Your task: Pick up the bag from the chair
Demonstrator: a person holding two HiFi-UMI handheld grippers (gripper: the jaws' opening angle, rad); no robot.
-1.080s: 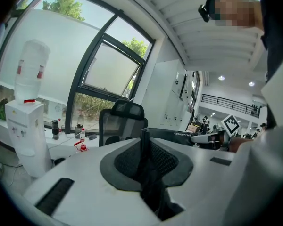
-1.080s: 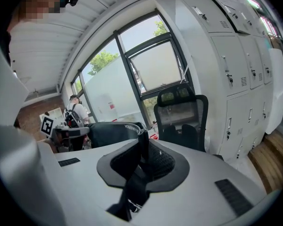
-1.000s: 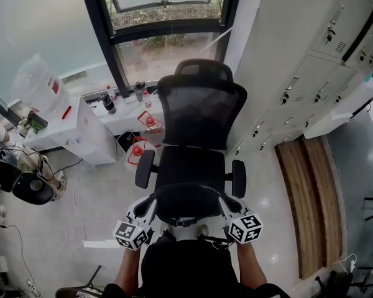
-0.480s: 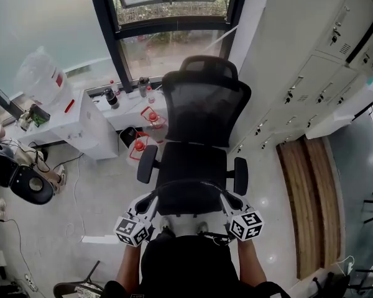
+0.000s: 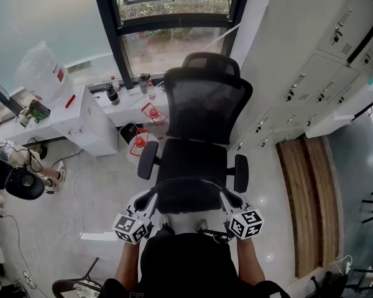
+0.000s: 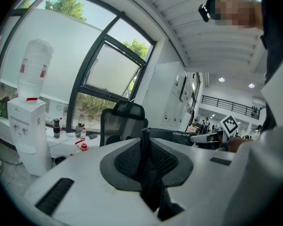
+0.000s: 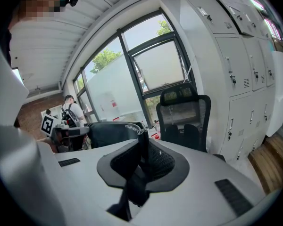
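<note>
A black bag (image 5: 188,197) hangs between my two grippers, just in front of the seat of a black mesh office chair (image 5: 202,104). In the head view my left gripper (image 5: 150,200) holds the bag's left end and my right gripper (image 5: 226,198) its right end. The left gripper view shows its jaws shut on a black strap (image 6: 145,160), with the bag (image 6: 179,134) stretching towards the other gripper. In the right gripper view a strap (image 7: 141,161) is pinched the same way, beside the bag (image 7: 111,131) and the chair (image 7: 185,112).
A white water dispenser (image 5: 81,124) with its bottle (image 5: 40,73) stands at the left. Bottles sit on the window ledge (image 5: 127,98) and red-capped jugs (image 5: 142,143) on the floor beside the chair. Lockers (image 5: 311,73) and a wooden bench (image 5: 311,197) fill the right.
The head view has shifted slightly. Both grippers keep their hold on the bag at the same place in front of the chair.
</note>
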